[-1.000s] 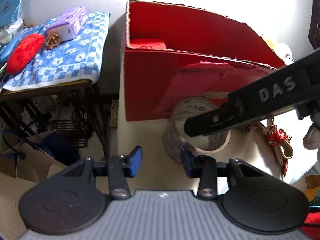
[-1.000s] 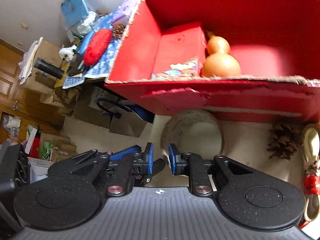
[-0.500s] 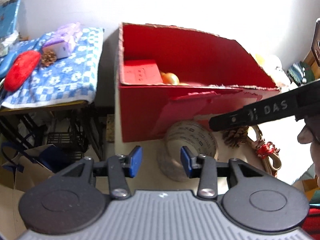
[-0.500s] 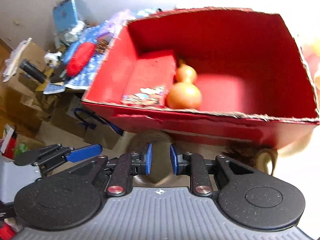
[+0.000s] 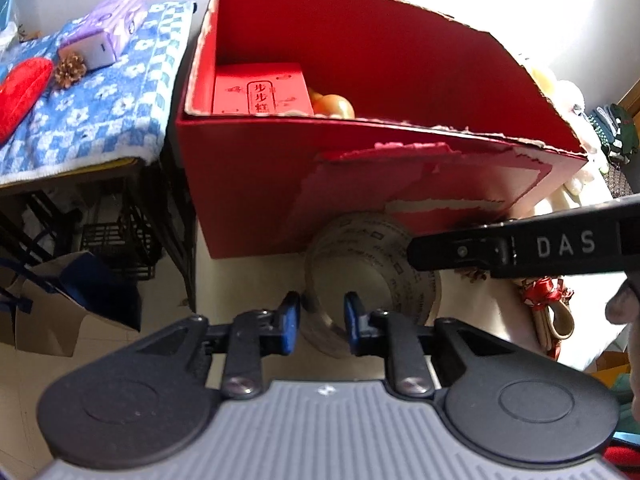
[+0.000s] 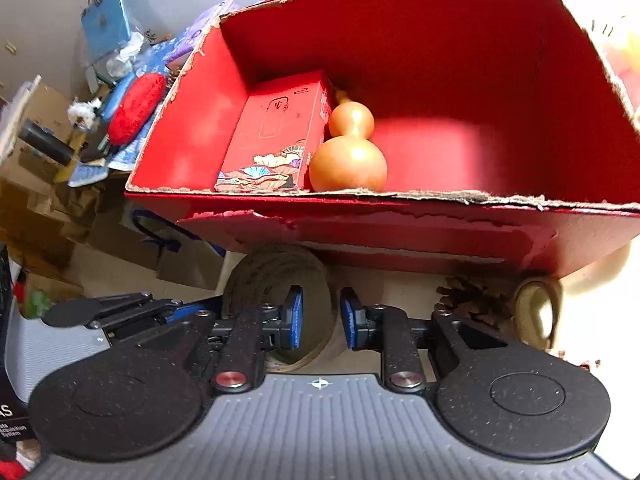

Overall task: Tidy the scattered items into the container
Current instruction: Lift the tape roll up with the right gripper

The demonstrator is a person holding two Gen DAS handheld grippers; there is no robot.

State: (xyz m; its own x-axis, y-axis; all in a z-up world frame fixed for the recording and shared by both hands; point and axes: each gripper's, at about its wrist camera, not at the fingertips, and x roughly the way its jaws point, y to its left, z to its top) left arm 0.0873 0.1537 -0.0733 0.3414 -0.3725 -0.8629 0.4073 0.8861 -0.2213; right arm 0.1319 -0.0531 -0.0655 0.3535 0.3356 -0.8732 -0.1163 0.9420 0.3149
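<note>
The tape roll lies on the desk just in front of the red box, near the centre of both views. You should find it light and stiff: a cardboard-cored ring with a hard wall that will not crush, though the smooth wound face could slip a little under the pads. I'd judge the wall the place to take it, one finger inside the hole and one outside.

In the right wrist view the right gripper is partly open, its blue fingers set either side of the near wall of the roll. The wall stands in the gap, the left finger over the hole and the other outside. Whether the pads already touch, you cannot tell from here.

In the left wrist view the left gripper is also partly open and holds nothing. The roll's near edge sits just past its fingertips, lower centre of frame. The right gripper's arm crosses from the right edge over the roll.

The box already holds a gourd and a red carton at its left end. A pine cone lies at lower right by the box.
</note>
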